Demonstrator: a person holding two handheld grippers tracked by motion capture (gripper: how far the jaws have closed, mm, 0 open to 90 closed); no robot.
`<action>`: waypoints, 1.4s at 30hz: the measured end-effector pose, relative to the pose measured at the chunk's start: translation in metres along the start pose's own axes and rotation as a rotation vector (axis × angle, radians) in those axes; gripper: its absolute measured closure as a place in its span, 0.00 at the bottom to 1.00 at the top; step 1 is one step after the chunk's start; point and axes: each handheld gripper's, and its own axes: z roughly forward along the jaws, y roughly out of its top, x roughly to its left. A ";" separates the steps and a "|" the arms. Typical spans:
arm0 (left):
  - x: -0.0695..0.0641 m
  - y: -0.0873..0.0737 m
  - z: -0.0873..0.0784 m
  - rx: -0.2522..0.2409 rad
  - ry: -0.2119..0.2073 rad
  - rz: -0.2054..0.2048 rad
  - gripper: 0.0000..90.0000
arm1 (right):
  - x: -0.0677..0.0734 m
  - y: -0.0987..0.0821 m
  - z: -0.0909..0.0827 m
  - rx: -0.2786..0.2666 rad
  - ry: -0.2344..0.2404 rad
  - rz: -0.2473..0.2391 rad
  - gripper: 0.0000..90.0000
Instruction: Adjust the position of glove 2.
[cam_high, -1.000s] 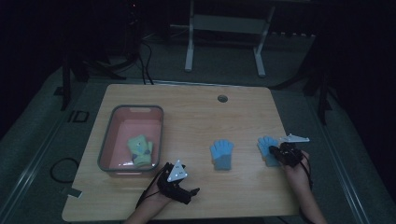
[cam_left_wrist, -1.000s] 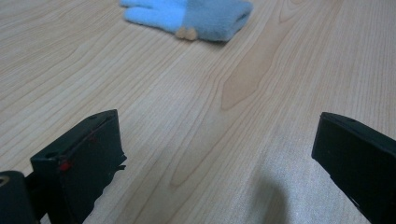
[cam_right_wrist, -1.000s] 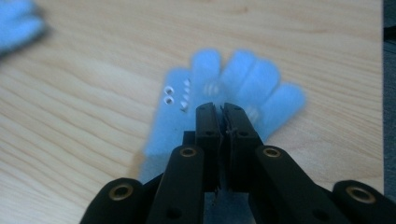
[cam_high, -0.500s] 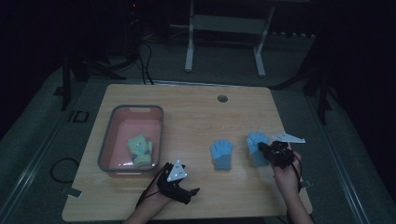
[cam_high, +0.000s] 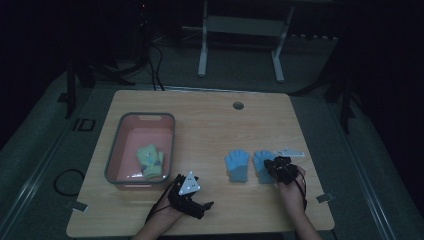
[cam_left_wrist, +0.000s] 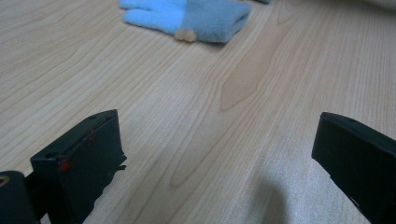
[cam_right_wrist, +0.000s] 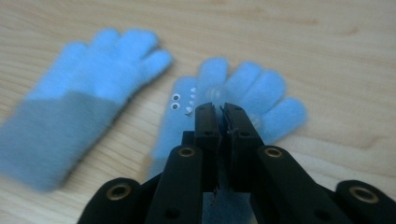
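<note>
Two light blue gloves lie side by side on the wooden table (cam_high: 200, 125). My right gripper (cam_high: 274, 167) (cam_right_wrist: 222, 114) is shut on the right blue glove (cam_high: 260, 161) (cam_right_wrist: 252, 86), which has small googly eyes, and pinches its fabric near the palm. The jaws have just eased apart a hair, with fabric still between them. The left blue glove (cam_high: 237, 165) (cam_right_wrist: 88, 84) lies just beside it. My left gripper (cam_high: 200, 209) (cam_left_wrist: 217, 140) rests low over bare wood near the front edge, open, with the left blue glove (cam_left_wrist: 196, 14) farther ahead.
A pink bin (cam_high: 116, 150) on the table's left holds a yellow-green glove (cam_high: 150, 161). A cable hole (cam_high: 238, 105) sits near the far edge. Beyond the table stands a white frame (cam_high: 240, 25). A cable loop (cam_high: 67, 180) lies on the floor at left.
My right gripper has slid left across the table with the right blue glove in it, bringing it next to the other blue glove. The left gripper has stayed put.
</note>
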 end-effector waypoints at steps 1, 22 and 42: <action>0.000 0.000 0.000 0.003 -0.001 0.001 0.02 | -0.002 -0.001 0.002 0.004 -0.001 0.000 0.91; 0.001 0.000 0.000 0.006 -0.009 -0.007 0.02 | -0.027 -0.001 -0.003 0.006 0.184 -0.217 0.71; 0.000 0.000 0.000 0.004 -0.008 -0.001 0.02 | -0.023 -0.009 0.011 0.002 0.171 -0.200 0.91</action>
